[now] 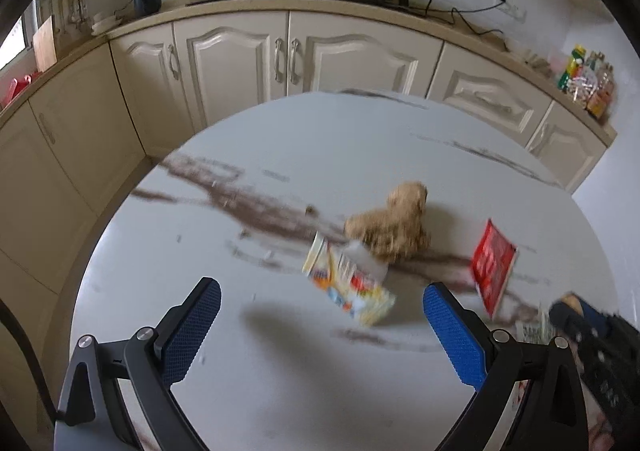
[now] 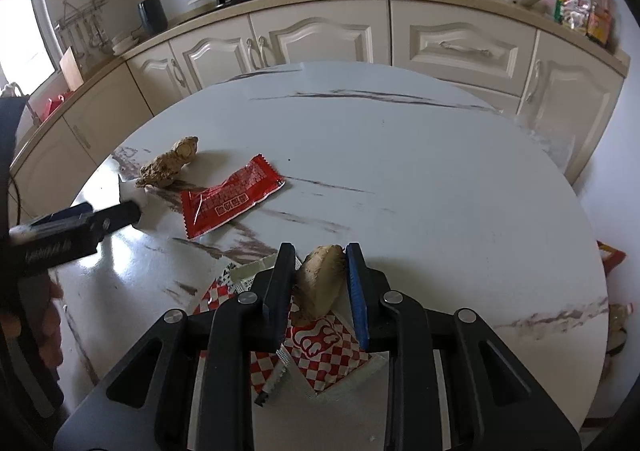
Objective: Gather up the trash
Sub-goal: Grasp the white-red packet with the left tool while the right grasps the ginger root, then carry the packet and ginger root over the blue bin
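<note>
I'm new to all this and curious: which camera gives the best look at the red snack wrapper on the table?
The right wrist view: the red snack wrapper lies flat, sharp and unobstructed on the marble table, with its print visible. In the left wrist view the wrapper is motion-blurred, foreshortened and near the frame's edge.

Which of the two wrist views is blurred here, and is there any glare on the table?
Left wrist view: motion blur smears the knobbly brown ginger root and colourful snack packet; its own gripper stays sharp. Right wrist view: crisp, red wrapper print readable, window glare on the white marble table at left.
</note>
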`<state>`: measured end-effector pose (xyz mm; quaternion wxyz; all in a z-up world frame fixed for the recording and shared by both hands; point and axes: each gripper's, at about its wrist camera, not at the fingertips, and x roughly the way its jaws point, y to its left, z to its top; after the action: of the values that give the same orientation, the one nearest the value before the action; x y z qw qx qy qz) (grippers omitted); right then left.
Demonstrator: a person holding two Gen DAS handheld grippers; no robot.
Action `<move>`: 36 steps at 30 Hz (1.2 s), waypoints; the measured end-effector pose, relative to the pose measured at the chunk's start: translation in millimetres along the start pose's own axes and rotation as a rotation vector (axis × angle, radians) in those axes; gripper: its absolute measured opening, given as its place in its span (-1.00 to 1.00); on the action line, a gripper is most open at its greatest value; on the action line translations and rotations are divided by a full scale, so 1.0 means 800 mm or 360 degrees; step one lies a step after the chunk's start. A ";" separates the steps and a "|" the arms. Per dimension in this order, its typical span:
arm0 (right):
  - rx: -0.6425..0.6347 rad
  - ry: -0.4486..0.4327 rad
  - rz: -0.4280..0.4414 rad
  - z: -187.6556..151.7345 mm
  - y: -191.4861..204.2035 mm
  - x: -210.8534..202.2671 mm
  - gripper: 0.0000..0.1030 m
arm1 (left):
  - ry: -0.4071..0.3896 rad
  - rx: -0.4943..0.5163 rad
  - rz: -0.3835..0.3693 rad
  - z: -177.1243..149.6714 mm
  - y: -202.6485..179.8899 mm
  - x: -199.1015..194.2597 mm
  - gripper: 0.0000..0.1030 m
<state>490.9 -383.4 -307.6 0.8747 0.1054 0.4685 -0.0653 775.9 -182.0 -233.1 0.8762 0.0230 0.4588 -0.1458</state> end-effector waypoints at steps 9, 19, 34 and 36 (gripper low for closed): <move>0.0008 -0.0023 0.0019 0.000 0.000 -0.010 -0.52 | -0.0043 0.0102 0.0036 -0.024 -0.025 0.025 0.14; 0.0004 -0.0037 0.0049 -0.003 0.002 -0.024 -0.52 | -0.0054 0.0163 -0.0080 -0.042 -0.008 0.004 -0.23; -0.0083 -0.0130 0.0140 -0.010 0.056 -0.082 -0.52 | -0.0191 0.0115 -0.0224 -0.117 0.040 -0.150 -0.23; -0.0113 -0.0156 0.0152 -0.012 0.074 -0.097 -0.52 | -0.0226 0.0116 -0.0241 -0.132 0.050 -0.178 -0.23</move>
<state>452.8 -322.8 -241.1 0.9020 0.0931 0.4215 -0.0118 626.1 -92.2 -182.4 0.8915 0.0097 0.3905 -0.2295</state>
